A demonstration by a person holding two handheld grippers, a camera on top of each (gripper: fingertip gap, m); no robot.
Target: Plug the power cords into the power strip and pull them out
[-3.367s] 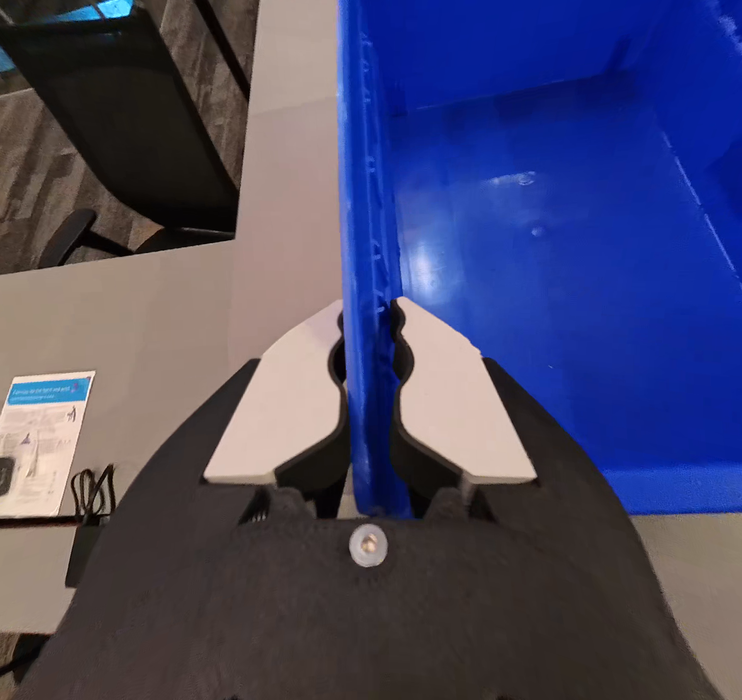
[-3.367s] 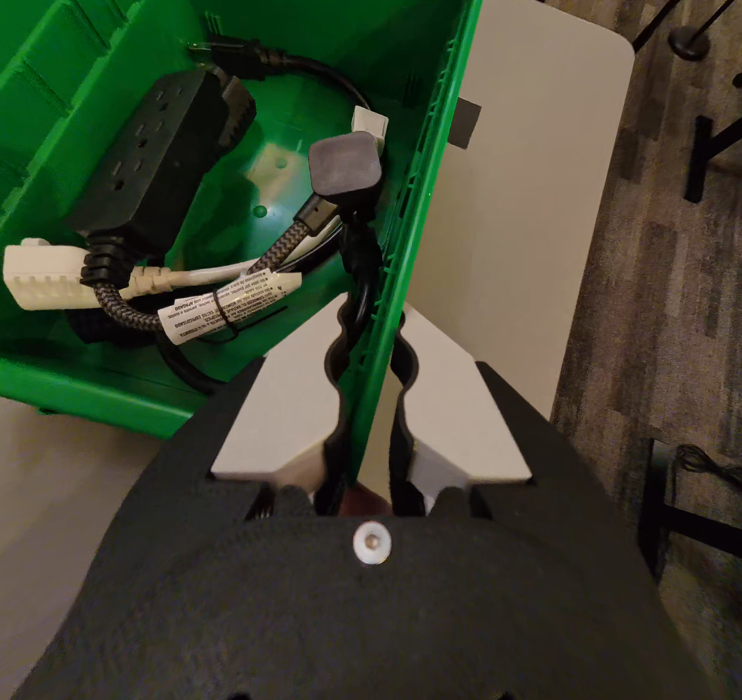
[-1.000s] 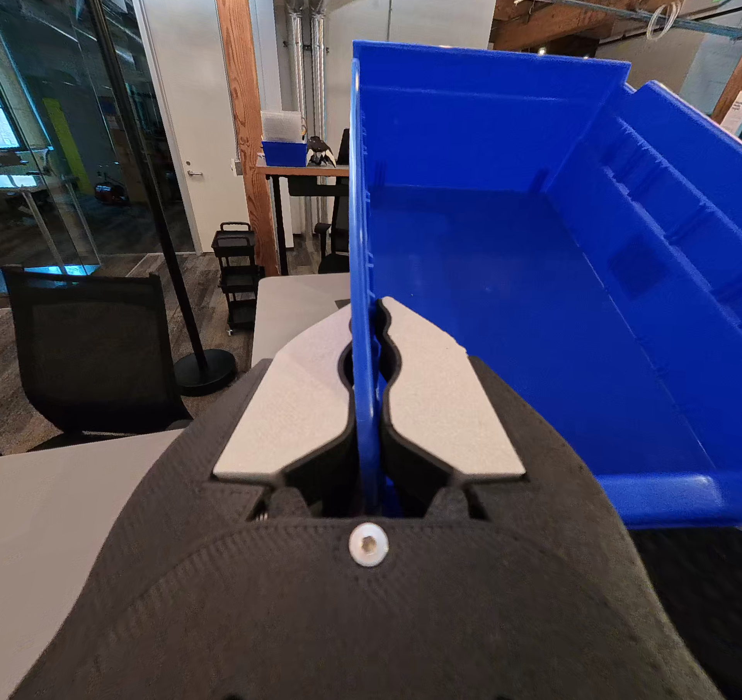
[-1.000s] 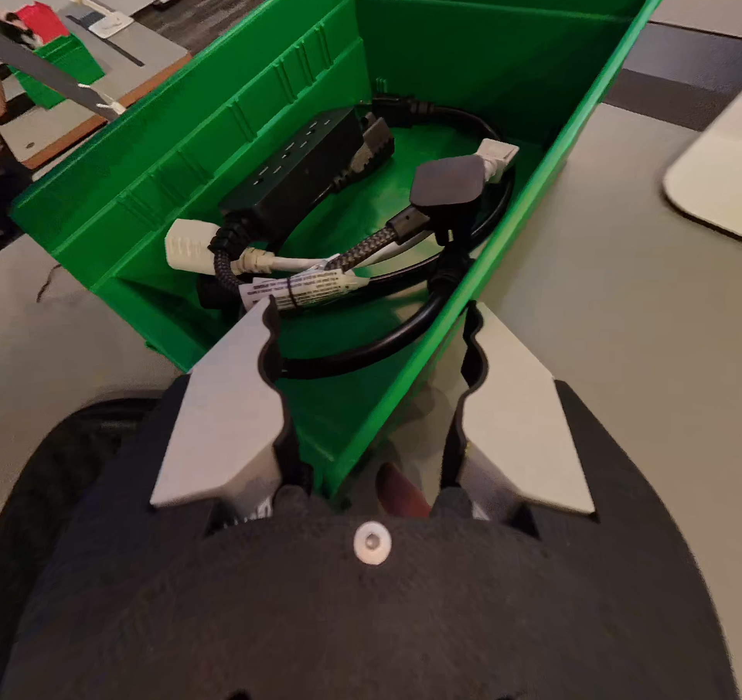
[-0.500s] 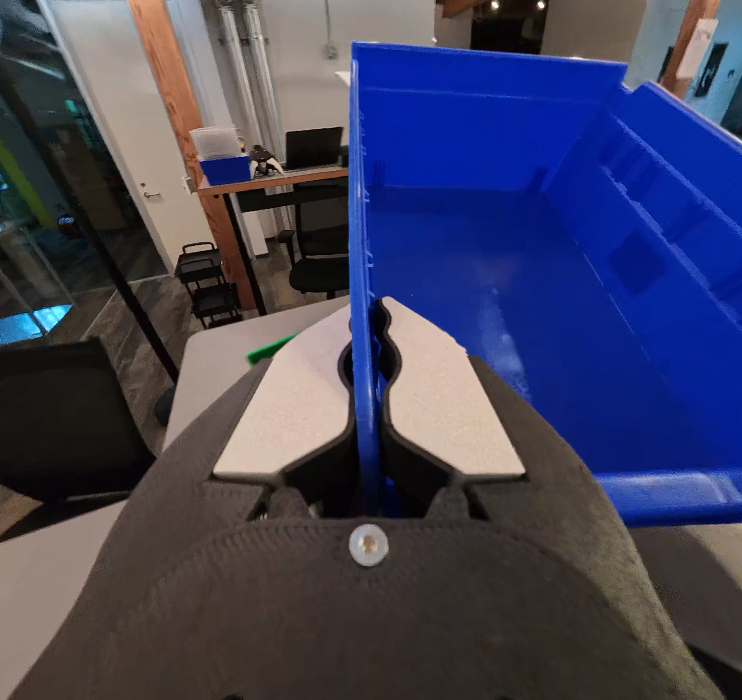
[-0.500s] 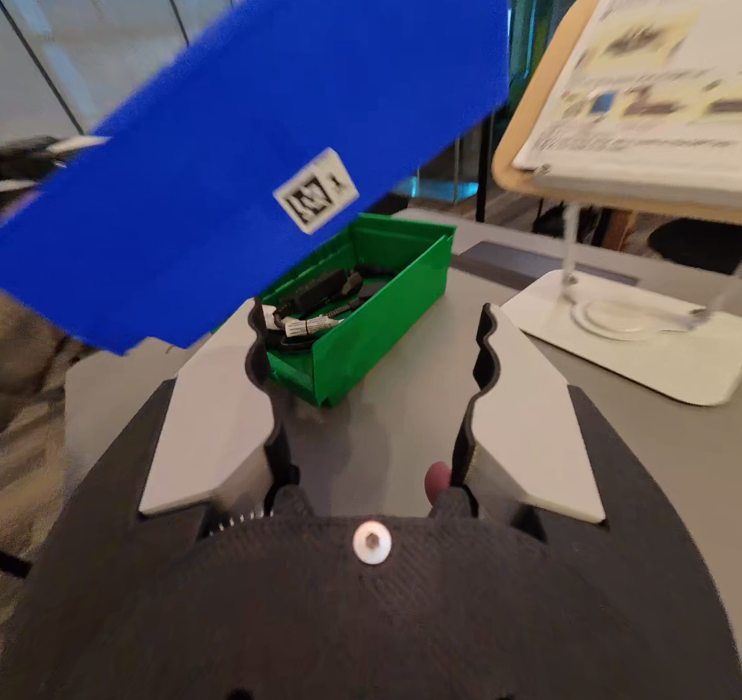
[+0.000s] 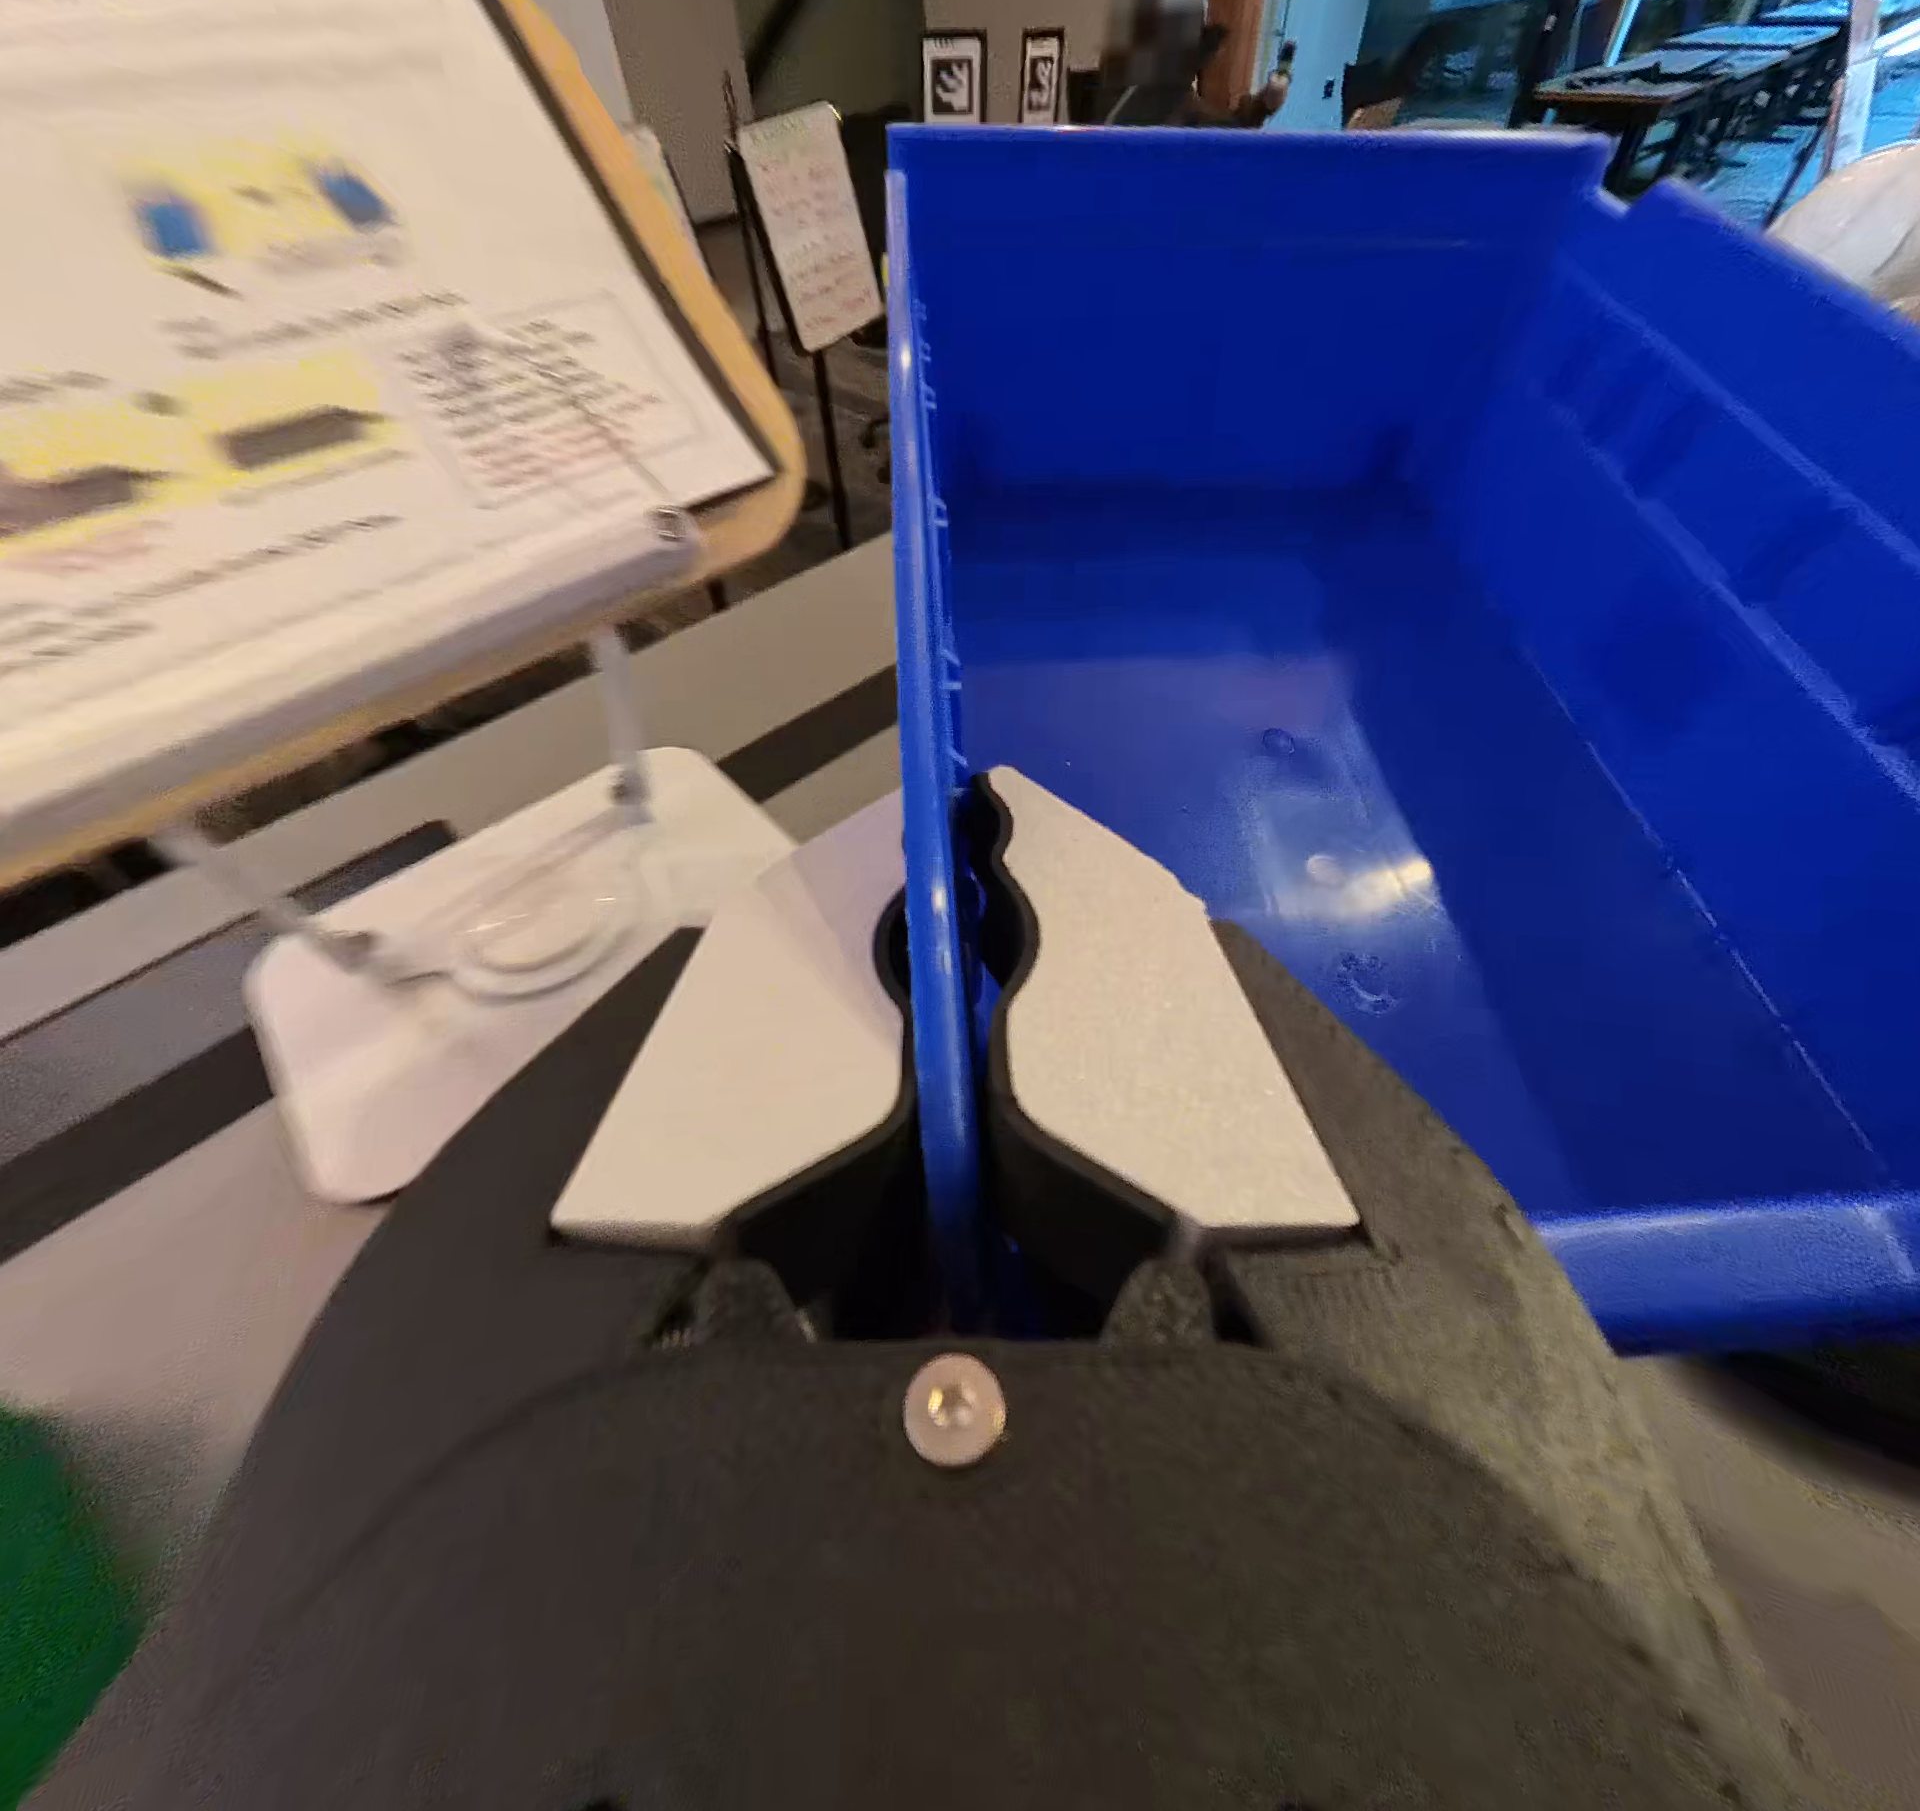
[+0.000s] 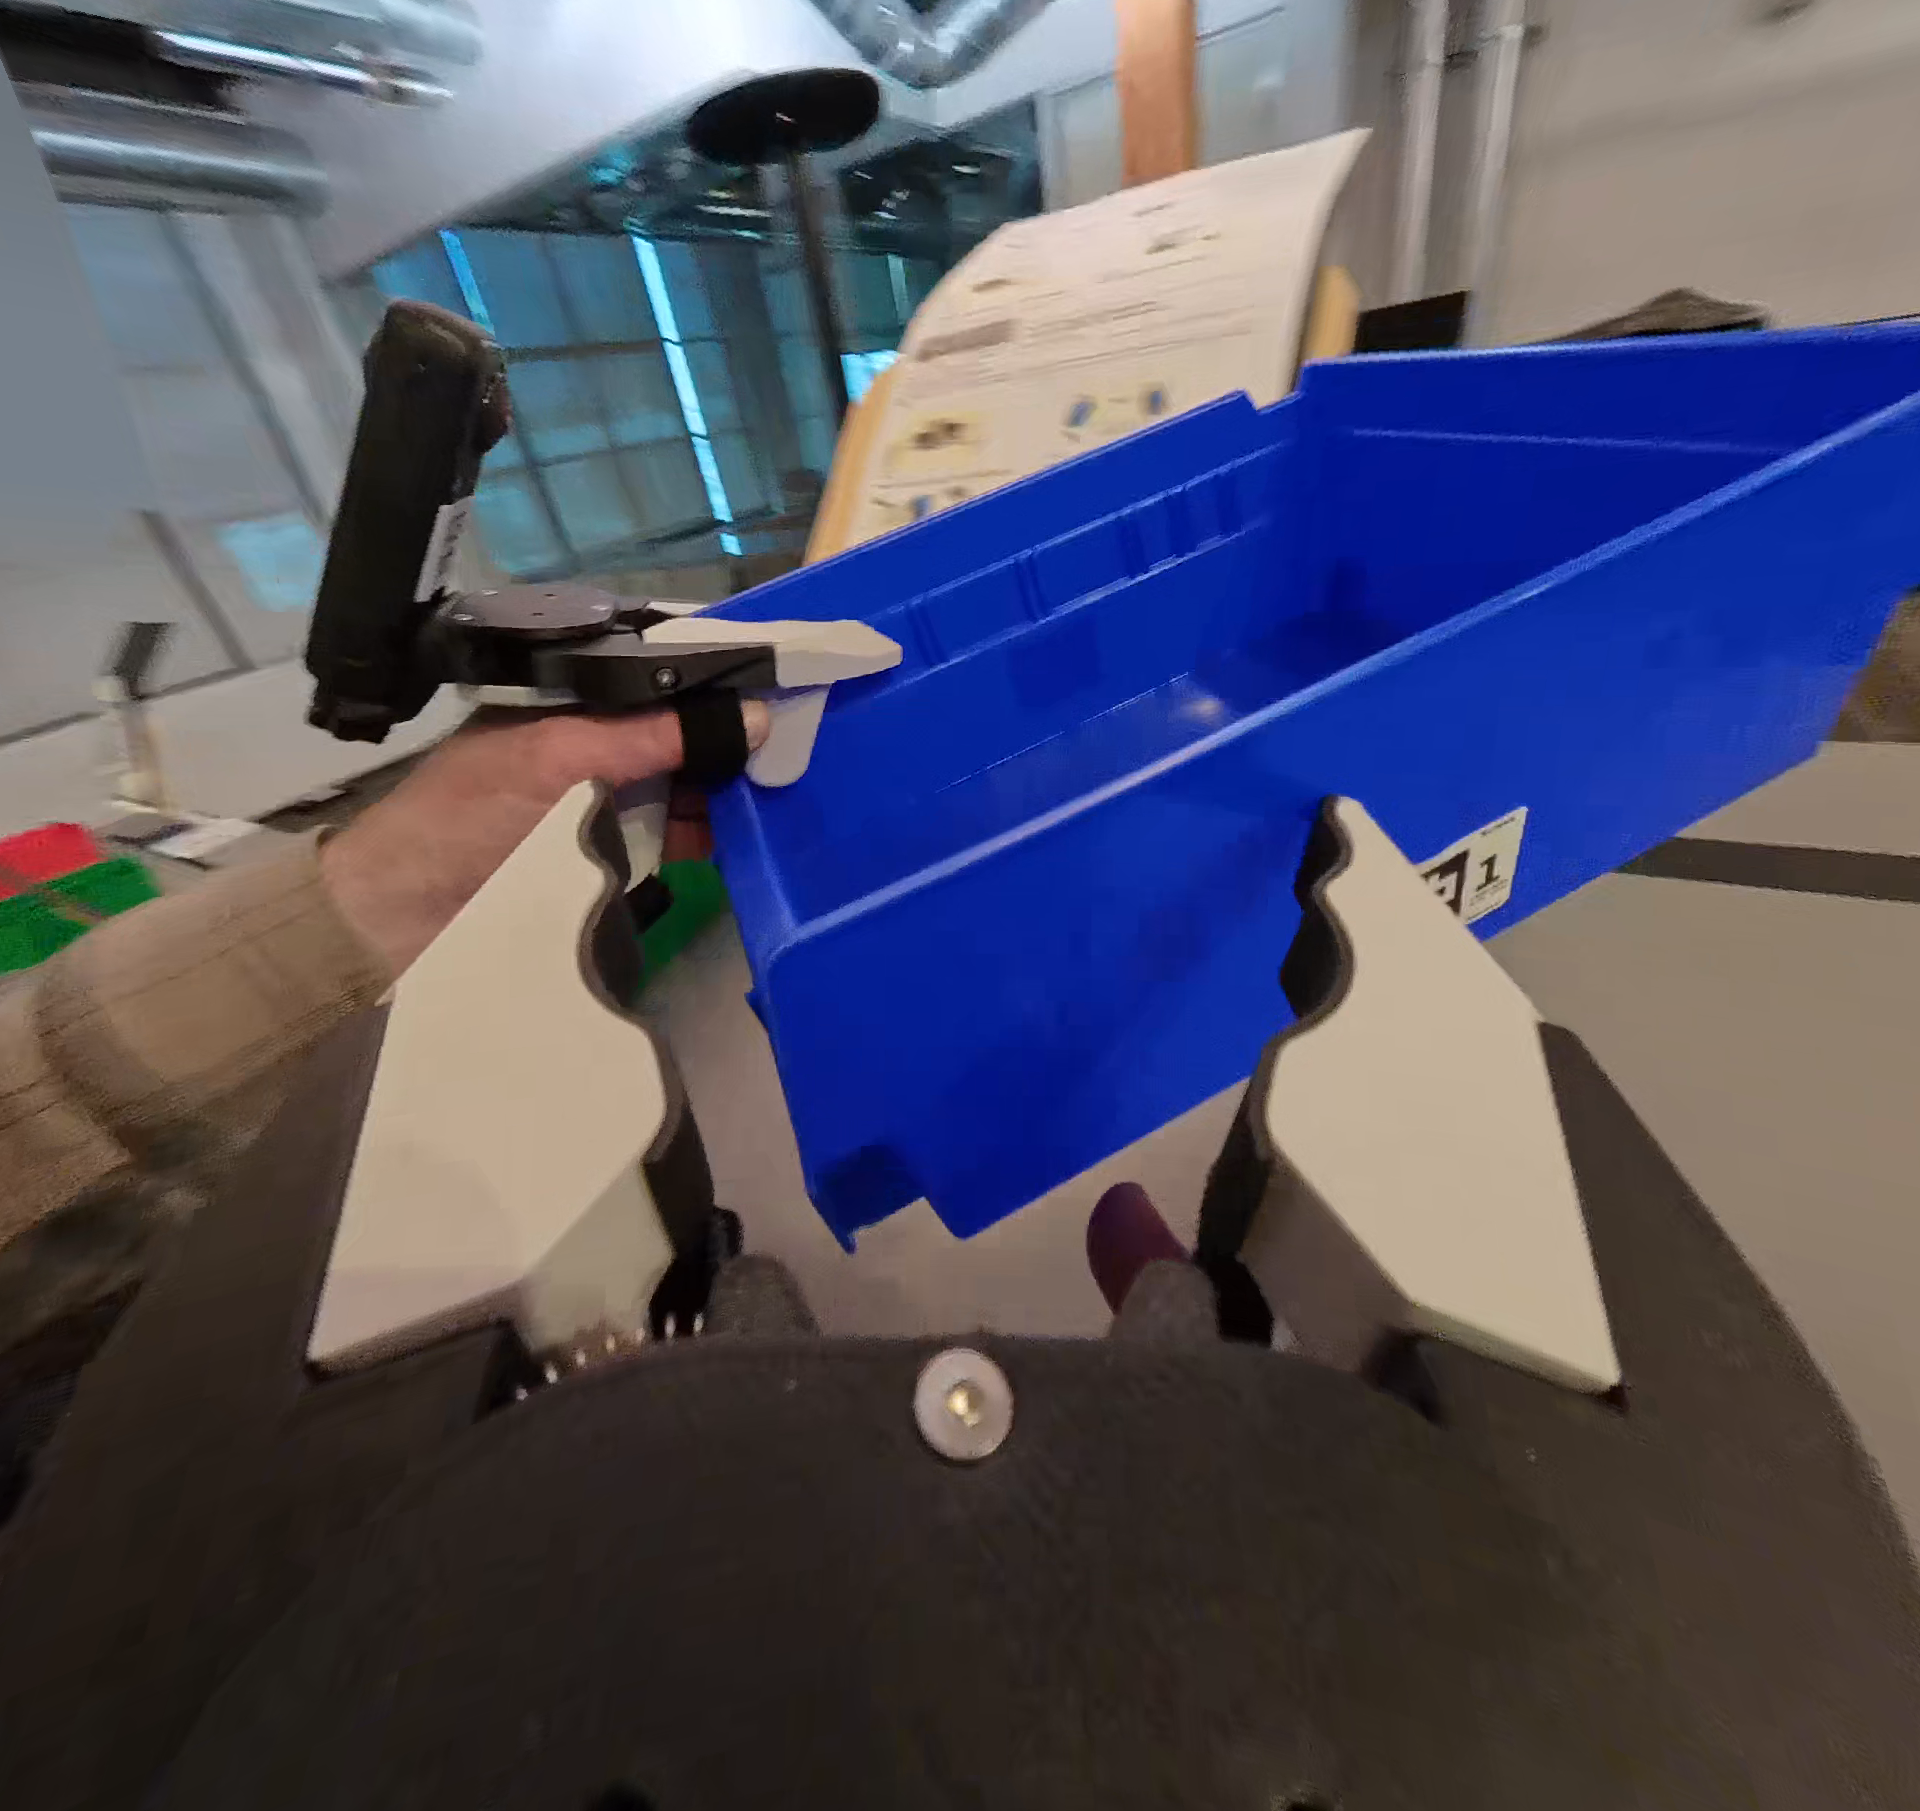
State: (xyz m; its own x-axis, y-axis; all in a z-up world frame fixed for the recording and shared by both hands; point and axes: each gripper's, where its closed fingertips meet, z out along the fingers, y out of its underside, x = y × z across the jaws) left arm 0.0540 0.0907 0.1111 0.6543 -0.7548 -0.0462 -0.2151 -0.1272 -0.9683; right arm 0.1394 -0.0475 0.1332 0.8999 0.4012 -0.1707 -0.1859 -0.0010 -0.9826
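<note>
Left gripper: both fingers are pinched on the side wall of an empty blue plastic bin, one finger outside the wall, one inside. In the right wrist view the same left gripper is seen from the side, held by a person's hand in a tan sleeve, clamped at the bin's near corner. The blue plastic bin is off the worktop and tilted, its far end higher. A white sticker sits on its outer side wall.

Right gripper: fingers spread wide, nothing between them in contact; the bin's lower corner hangs in the gap without touching either finger.

Power strip and power cords: not visible in either view. A green bin shows partly behind the blue bin's corner on the worktop; its contents cannot be seen. A green blur occupies the lower left of the left wrist view.

A printed instruction sheet on a clear stand with a white base stands on the worktop left of the blue bin.
</note>
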